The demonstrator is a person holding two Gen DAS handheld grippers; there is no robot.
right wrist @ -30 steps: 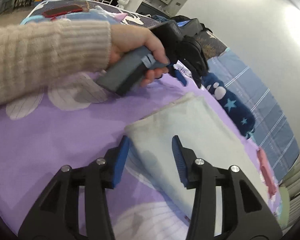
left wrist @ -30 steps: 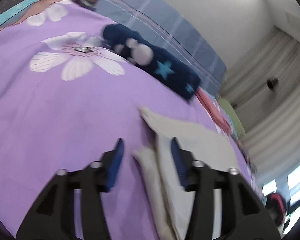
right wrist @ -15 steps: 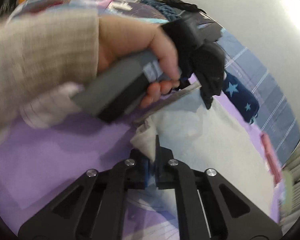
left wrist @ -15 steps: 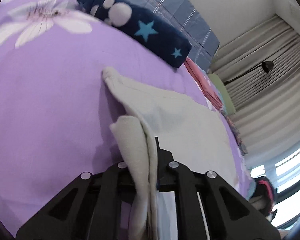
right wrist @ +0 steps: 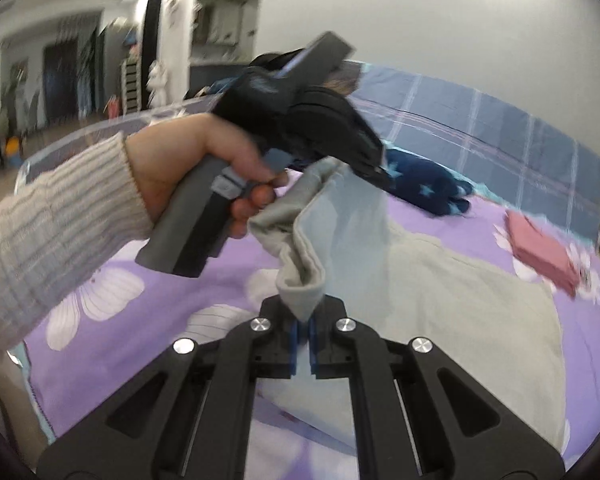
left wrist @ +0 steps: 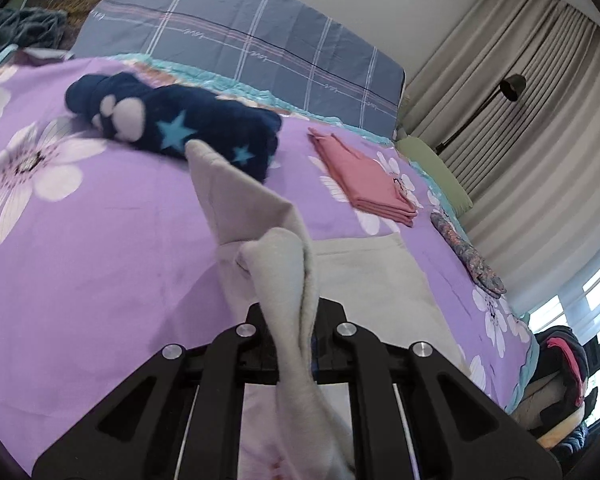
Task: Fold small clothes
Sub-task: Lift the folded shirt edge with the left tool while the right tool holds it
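Observation:
A pale grey-beige garment [left wrist: 376,276] lies on the purple flowered bedspread [left wrist: 100,232]. My left gripper [left wrist: 296,344] is shut on one corner of it, and the cloth bunches up between the jaws and hangs over them. My right gripper [right wrist: 304,340] is shut on another corner of the same garment [right wrist: 460,304]. Both corners are lifted off the bed. In the right wrist view the left gripper [right wrist: 372,168] and the hand holding it hang above the raised edge of cloth.
A rolled navy garment with stars [left wrist: 188,128] lies near the blue plaid pillow [left wrist: 260,40]. A folded pink garment [left wrist: 364,180] and a patterned item [left wrist: 468,256] lie to the right. Curtains and a floor lamp [left wrist: 508,88] stand beyond the bed.
Both grippers went from open beside the garment's edge to shut on its corners. They have then lifted the corners up off the bedspread.

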